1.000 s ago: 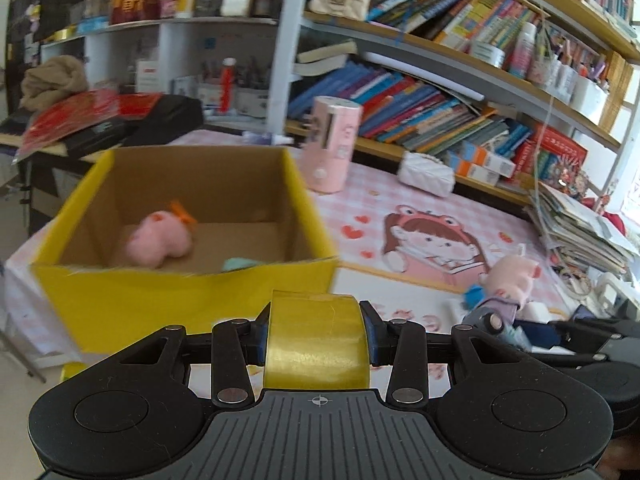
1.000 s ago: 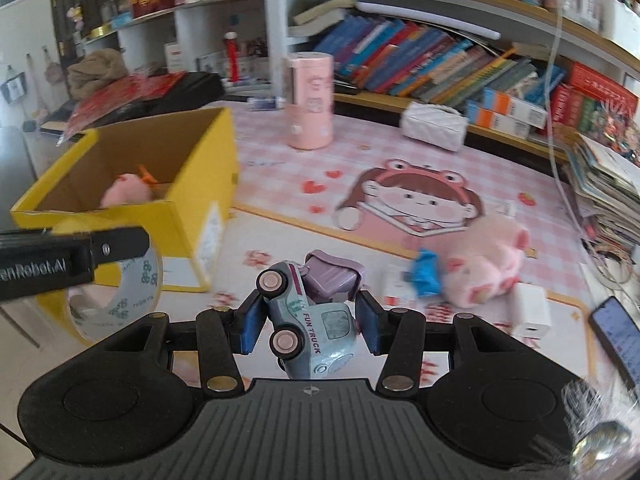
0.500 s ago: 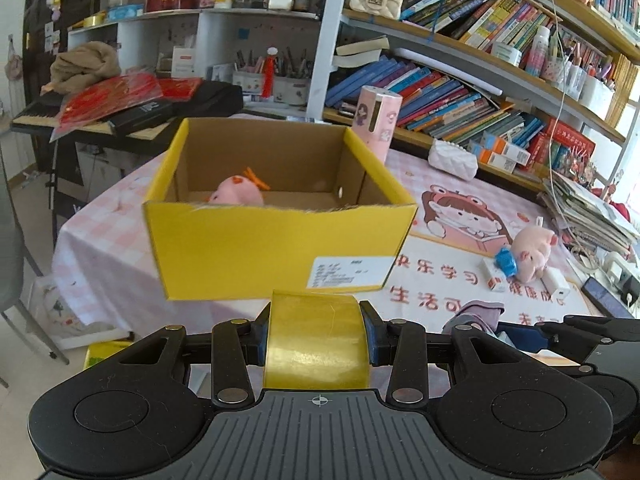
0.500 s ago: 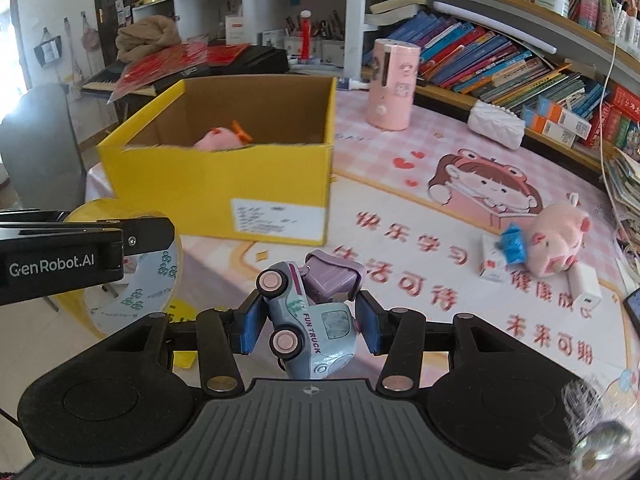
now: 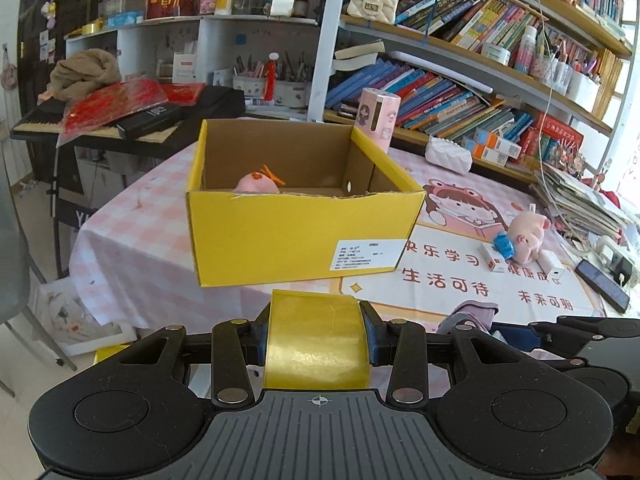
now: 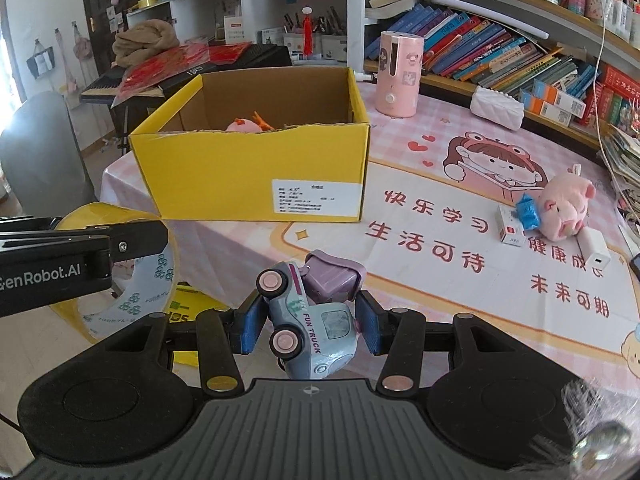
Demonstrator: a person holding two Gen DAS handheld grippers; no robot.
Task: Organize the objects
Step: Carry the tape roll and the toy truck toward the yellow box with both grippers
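My left gripper (image 5: 316,340) is shut on a yellow tape roll (image 5: 316,344), held off the table's near edge; the roll also shows in the right wrist view (image 6: 132,276). My right gripper (image 6: 310,328) is shut on a pale blue toy truck (image 6: 308,328) with a purple back. An open yellow cardboard box (image 5: 296,236) stands on the table ahead, also in the right wrist view (image 6: 256,172), with a pink plush (image 5: 258,182) inside. A pink pig plush (image 6: 564,204) lies on the table at the right.
A pink cylinder (image 6: 400,74) and a white pouch (image 6: 496,106) stand behind the box. Small white boxes (image 6: 512,224) and a charger (image 6: 596,248) lie by the pig. Bookshelves (image 5: 460,92) line the back; a keyboard (image 5: 132,120) and chair (image 6: 44,148) are left.
Both grippers have pulled back from the box and table, so the box looks farther and smaller. Both still hold their objects.
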